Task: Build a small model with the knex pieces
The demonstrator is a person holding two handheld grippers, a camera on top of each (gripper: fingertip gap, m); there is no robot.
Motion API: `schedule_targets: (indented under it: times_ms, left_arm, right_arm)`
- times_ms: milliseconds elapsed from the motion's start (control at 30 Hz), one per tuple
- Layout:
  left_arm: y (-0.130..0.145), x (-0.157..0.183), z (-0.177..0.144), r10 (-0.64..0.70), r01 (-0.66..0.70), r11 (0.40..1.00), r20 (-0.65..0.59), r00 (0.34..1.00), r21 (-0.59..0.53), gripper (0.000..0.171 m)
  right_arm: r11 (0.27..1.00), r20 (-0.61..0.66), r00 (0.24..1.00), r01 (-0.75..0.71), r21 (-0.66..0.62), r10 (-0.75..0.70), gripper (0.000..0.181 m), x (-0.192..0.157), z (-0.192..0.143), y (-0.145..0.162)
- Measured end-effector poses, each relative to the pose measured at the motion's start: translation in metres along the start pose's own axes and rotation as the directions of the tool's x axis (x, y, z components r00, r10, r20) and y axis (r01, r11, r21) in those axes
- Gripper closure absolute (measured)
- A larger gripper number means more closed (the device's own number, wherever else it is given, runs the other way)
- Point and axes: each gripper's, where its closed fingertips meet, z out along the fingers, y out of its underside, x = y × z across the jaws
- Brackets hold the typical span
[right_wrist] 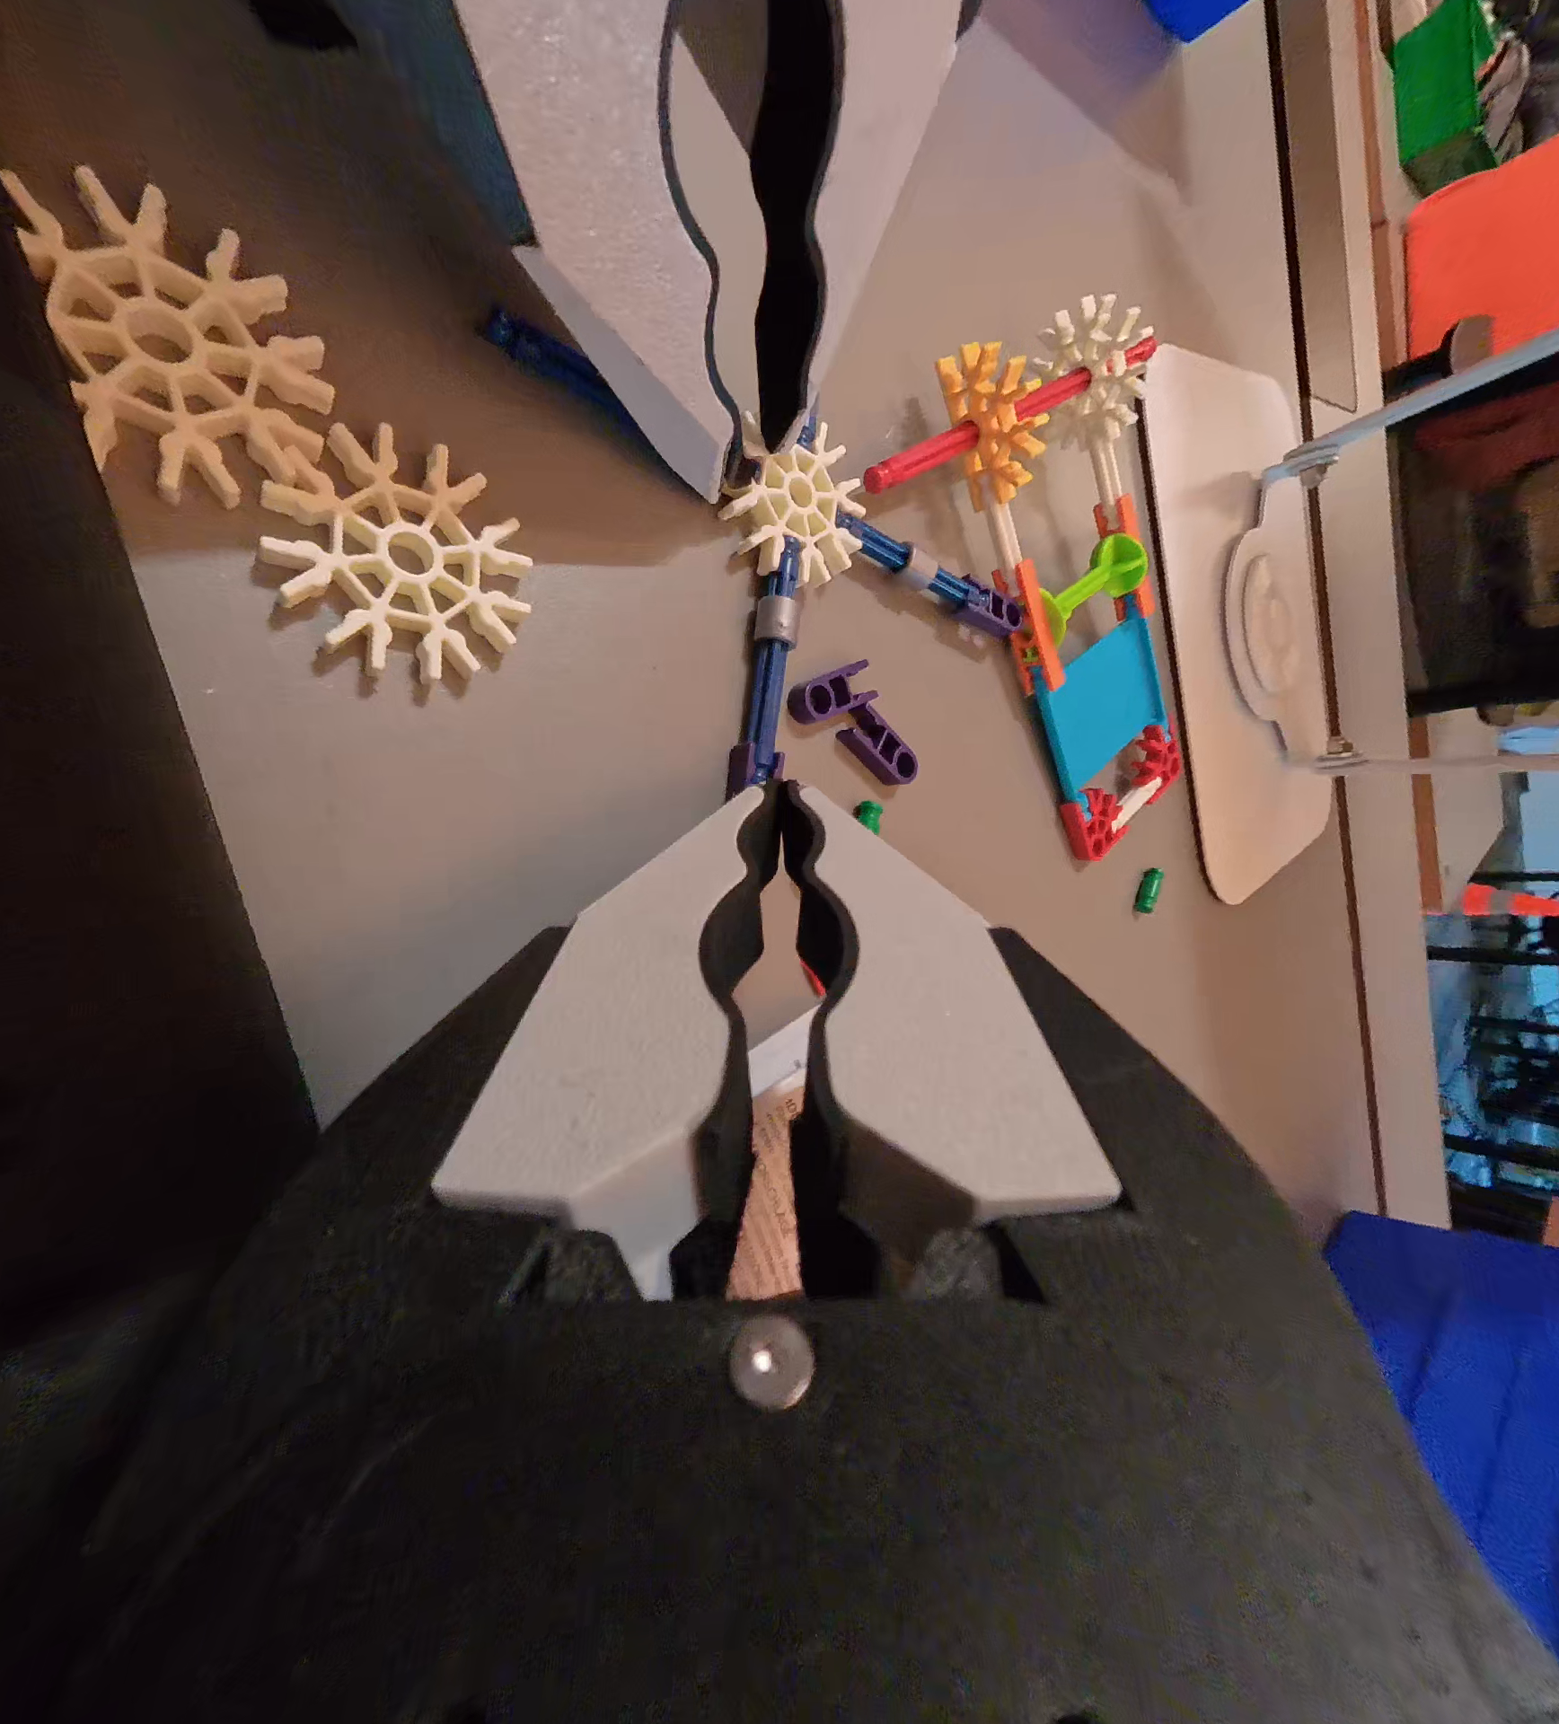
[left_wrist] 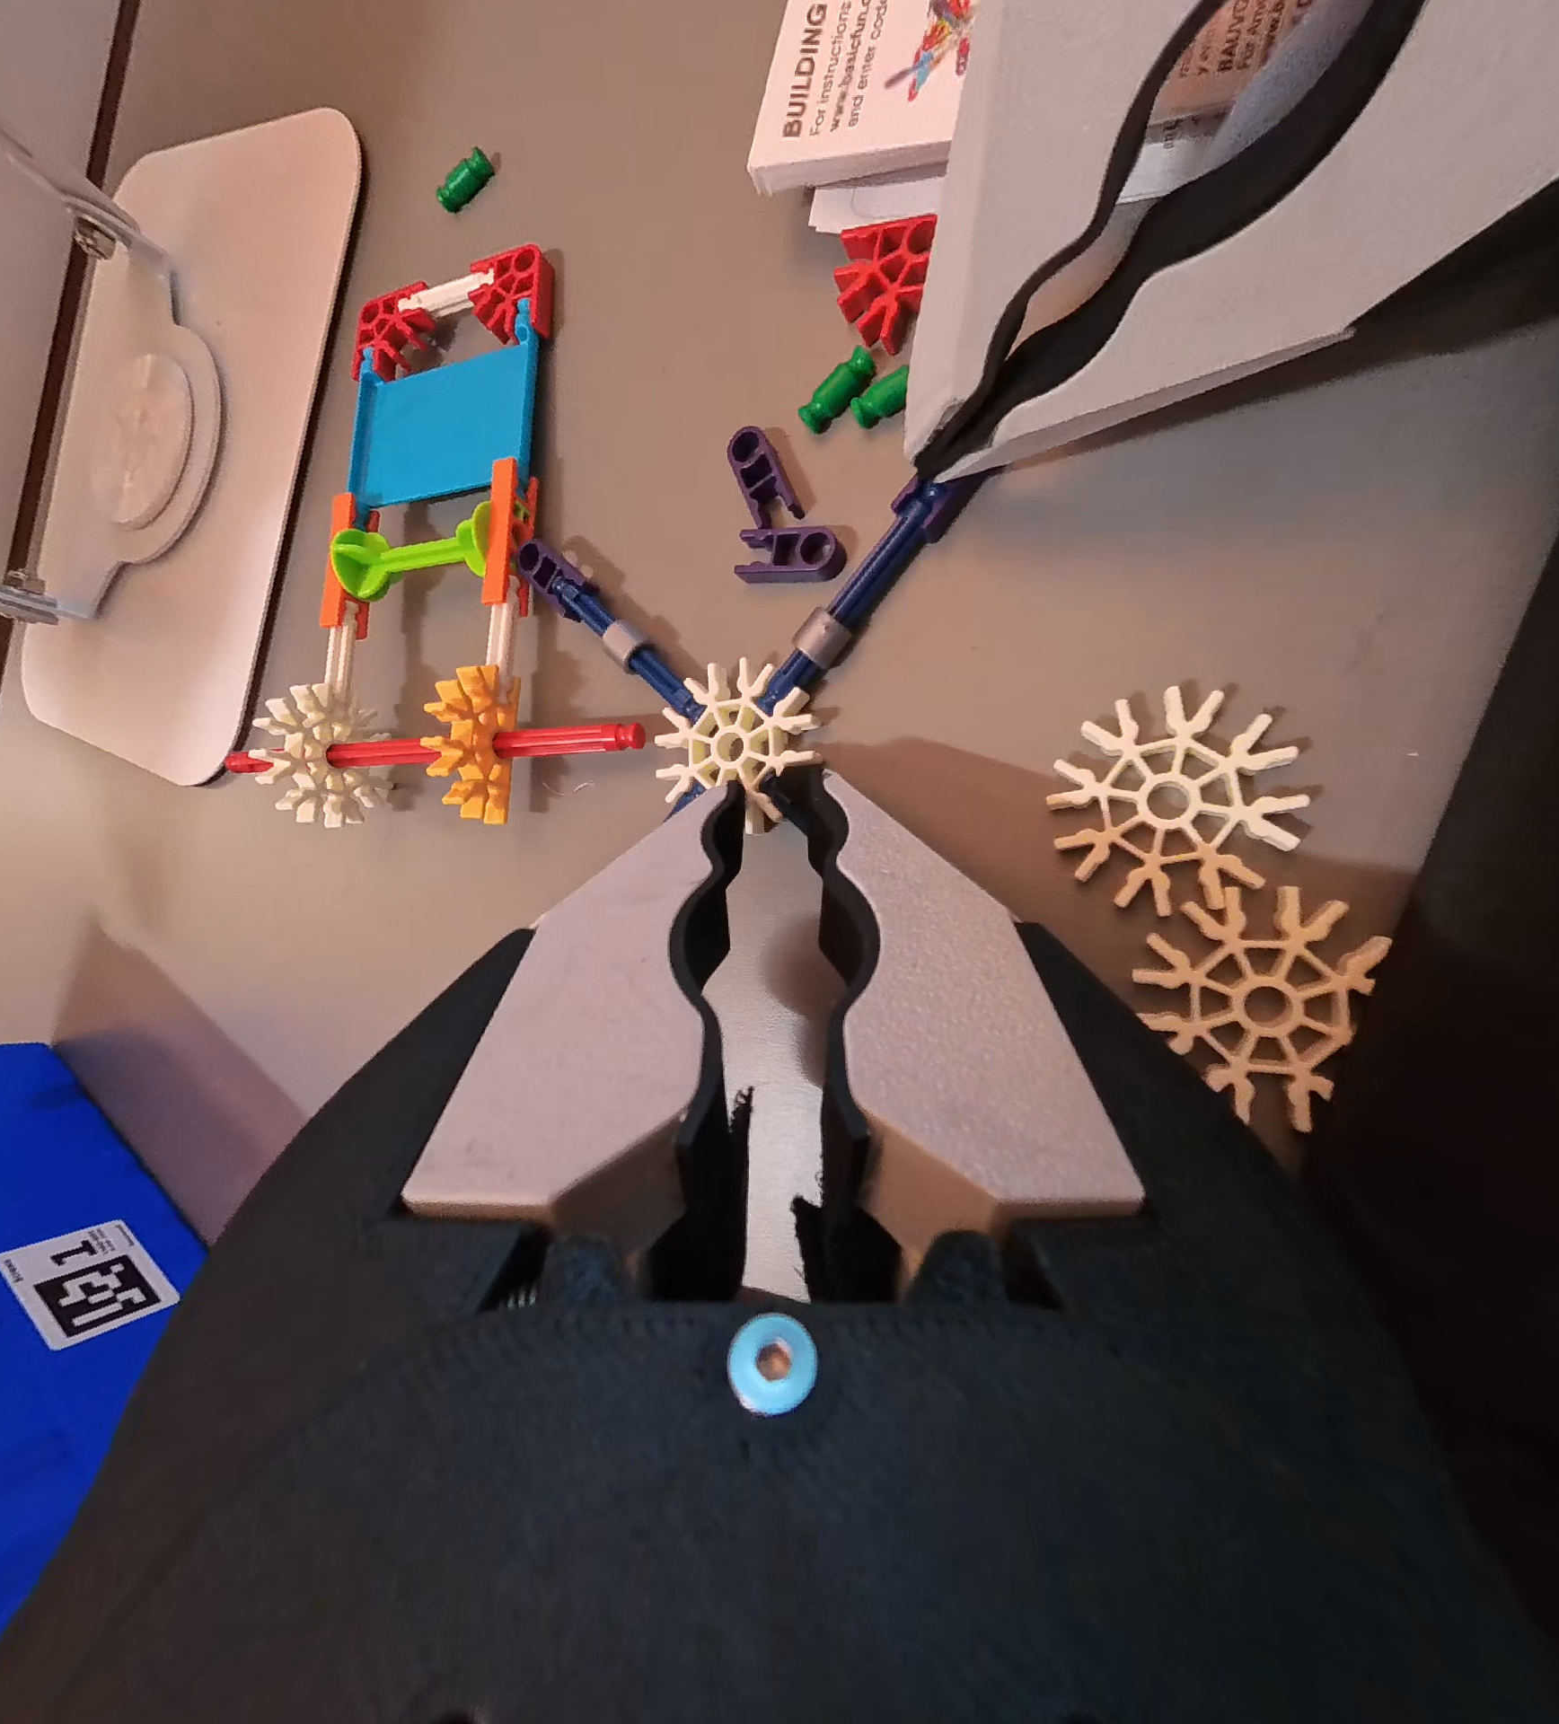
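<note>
- Two grippers meet on one piece: left gripper, lower centre, clamps the white snowflake connector.
- Right gripper is closed on the blue rod, whose long axis runs straight ahead to the connector.

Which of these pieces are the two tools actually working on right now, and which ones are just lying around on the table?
In hand:
left tool, closed on the small white snowflake hub
right tool, closed on the purple clip ending one blue rod

Lying about:
two big snowflake pieces
two loose purple clips
green pegs
colourful frame
booklet
</note>
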Motion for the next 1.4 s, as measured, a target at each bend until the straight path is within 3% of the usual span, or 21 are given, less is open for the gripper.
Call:
schedule_targets:
  times_ms: [100, 200, 367, 567, 933, 1000, 1133, 1200, 1300, 1367, 1400]
  left_arm:
    - [0.000, 0.000, 0.000, 0.003, -0.003, 1.000, 0.000, 1.000, 0.001, 0.160]
    - [0.000, 0.000, 0.000, 0.005, -0.005, 1.000, 0.002, 1.000, 0.001, 0.160]
    - [0.000, 0.000, 0.000, 0.007, -0.007, 1.000, 0.001, 1.000, 0.000, 0.160]
    - [0.000, 0.000, 0.000, 0.005, -0.005, 1.000, -0.003, 1.000, 0.001, 0.160]
    - [0.001, -0.001, 0.000, 0.005, -0.005, 1.000, -0.008, 1.000, 0.004, 0.160]
    - [0.001, -0.001, 0.000, -0.004, 0.004, 1.000, -0.013, 1.000, 0.007, 0.161]
    - [0.002, -0.001, -0.001, -0.004, 0.004, 1.000, 0.001, 1.000, 0.000, 0.160]
    - [0.003, -0.001, -0.003, -0.017, 0.017, 1.000, -0.002, 1.000, -0.009, 0.160]
    - [0.005, 0.005, -0.007, -0.038, 0.038, 0.999, -0.036, 0.999, -0.009, 0.160]
    - [0.007, 0.009, -0.011, -0.051, 0.050, 0.999, -0.072, 0.996, -0.014, 0.159]
    - [0.007, 0.011, -0.014, -0.061, 0.061, 0.998, -0.093, 0.994, -0.005, 0.155]
  right_arm:
    - [0.997, 0.054, 0.995, -0.078, -0.003, 0.078, 0.181, -0.001, 0.000, 0.001]
    - [0.980, 0.192, 0.962, -0.194, -0.034, 0.197, 0.181, -0.003, 0.000, 0.001]
    - [0.974, 0.312, 0.923, -0.197, -0.116, 0.224, 0.181, -0.004, 0.000, 0.002]
    - [0.950, 0.490, 0.814, -0.252, -0.186, 0.312, 0.181, -0.006, 0.000, 0.002]
    - [0.947, 0.700, 0.650, -0.103, -0.305, 0.296, 0.181, -0.007, 0.000, 0.001]
    - [0.952, 0.707, 0.655, -0.068, -0.297, 0.267, 0.181, -0.007, 0.000, 0.001]
    - [0.971, 0.638, 0.744, -0.060, -0.230, 0.197, 0.181, -0.007, -0.002, -0.005]
    - [0.975, 0.596, 0.777, -0.105, -0.195, 0.203, 0.161, -0.010, -0.005, -0.007]
    - [0.976, 0.513, 0.834, -0.130, -0.177, 0.204, 0.155, -0.012, -0.002, -0.001]
    - [0.978, 0.493, 0.845, -0.158, -0.139, 0.207, 0.161, -0.013, -0.002, -0.006]
    - [0.978, 0.482, 0.852, -0.155, -0.136, 0.202, 0.174, -0.013, -0.001, -0.005]
